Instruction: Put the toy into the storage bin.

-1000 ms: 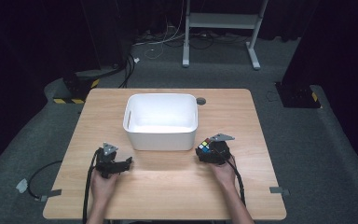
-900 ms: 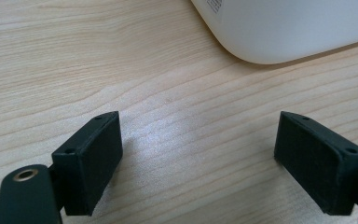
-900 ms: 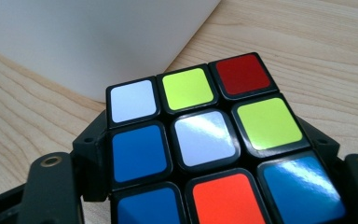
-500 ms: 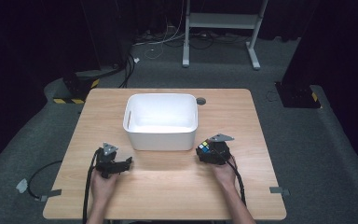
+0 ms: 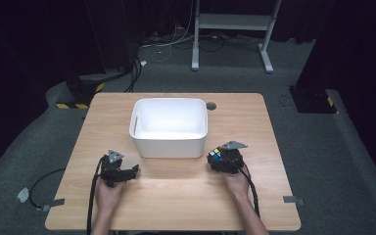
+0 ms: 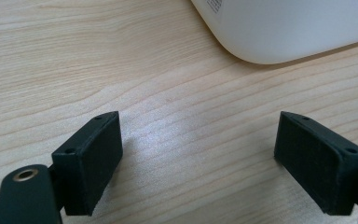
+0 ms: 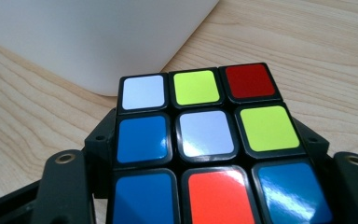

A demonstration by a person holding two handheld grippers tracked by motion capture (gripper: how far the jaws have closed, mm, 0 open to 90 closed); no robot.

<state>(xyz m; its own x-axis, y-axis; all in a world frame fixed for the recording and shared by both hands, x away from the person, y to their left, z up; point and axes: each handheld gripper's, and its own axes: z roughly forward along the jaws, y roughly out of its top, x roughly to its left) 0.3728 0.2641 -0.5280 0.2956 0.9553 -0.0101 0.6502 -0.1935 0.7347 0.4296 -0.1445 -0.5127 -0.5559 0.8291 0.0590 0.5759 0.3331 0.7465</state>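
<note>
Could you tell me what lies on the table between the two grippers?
Only bare wooden table lies between the left gripper and the right gripper, per the high view.

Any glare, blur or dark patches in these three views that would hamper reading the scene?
High view: the table is evenly lit and the floor beyond falls into darkness. Right gripper view: glare streaks the puzzle cube on its nearest glossy stickers, and the white bin behind looks soft. Left gripper view: a pale sheen lies on the wood between the jaws, which are sharp.
</note>
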